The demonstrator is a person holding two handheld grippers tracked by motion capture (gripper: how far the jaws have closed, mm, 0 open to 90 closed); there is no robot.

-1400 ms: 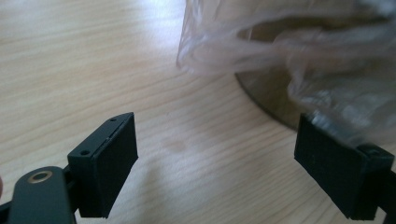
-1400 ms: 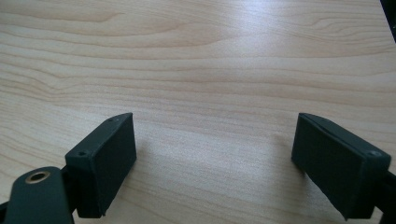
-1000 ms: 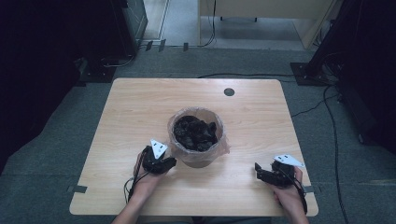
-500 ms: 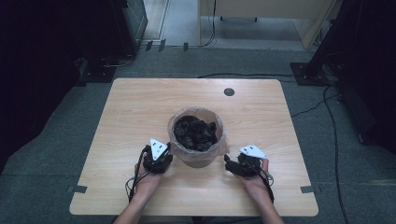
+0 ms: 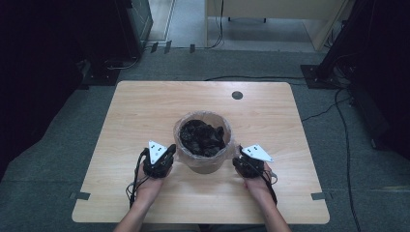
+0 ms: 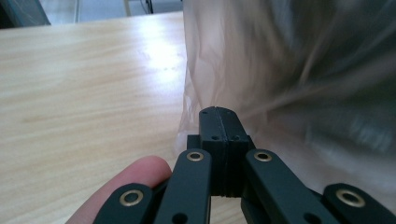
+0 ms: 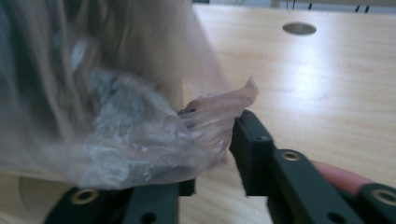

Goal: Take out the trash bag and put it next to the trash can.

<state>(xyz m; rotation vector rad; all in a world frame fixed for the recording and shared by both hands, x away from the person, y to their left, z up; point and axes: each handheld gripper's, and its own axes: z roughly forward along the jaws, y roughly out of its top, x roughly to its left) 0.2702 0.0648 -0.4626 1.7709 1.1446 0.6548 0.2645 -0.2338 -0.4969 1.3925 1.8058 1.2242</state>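
A pale, smooth-grained wooden table [image 5: 145, 121] with rounded corners is seen, with a round bin [image 5: 203, 162] near its front centre. The bin is lined with a thin, crinkled translucent plastic bag [image 7: 140, 135] and filled with dark, lumpy material [image 5: 202, 136]. The left gripper [image 6: 218, 122] is held against the bag, jaws pressed together. The right gripper's [image 7: 212, 140] jaws are spread apart around a bag fold.
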